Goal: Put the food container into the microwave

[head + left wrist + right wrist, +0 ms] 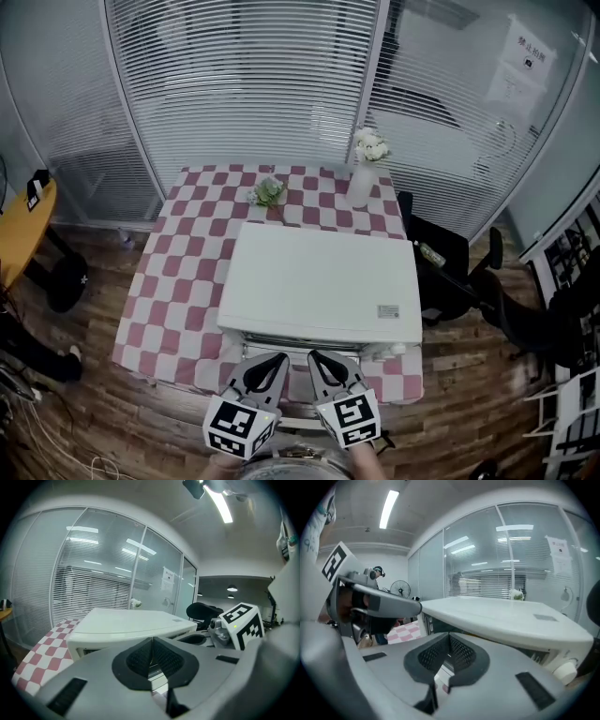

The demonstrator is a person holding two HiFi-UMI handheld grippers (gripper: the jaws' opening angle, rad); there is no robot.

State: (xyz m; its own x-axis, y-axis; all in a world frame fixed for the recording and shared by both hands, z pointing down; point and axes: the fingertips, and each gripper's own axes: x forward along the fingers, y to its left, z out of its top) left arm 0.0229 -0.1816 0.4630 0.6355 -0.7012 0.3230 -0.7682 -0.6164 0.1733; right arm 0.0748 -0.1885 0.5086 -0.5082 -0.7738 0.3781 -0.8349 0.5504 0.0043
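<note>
The white microwave [319, 281] stands on the red-and-white checked table [178, 281], its front facing me and its door closed as far as I can see. No food container shows in any view. Both grippers hang side by side just in front of the microwave's front edge. My left gripper [273, 361] is shut with nothing between its pads [140, 660]. My right gripper [320, 358] is likewise shut and empty, pads [459, 654] pressed together. From the left gripper view the microwave [131, 623] fills the middle; from the right gripper view, the microwave [501, 616] is seen from its right front corner.
A glass vase with white flowers [362, 173] and a small green plant [269, 192] stand at the table's far edge behind the microwave. Black office chairs [450, 258] crowd the right side. A yellow round table [19, 230] is at the left. Glass walls with blinds are behind.
</note>
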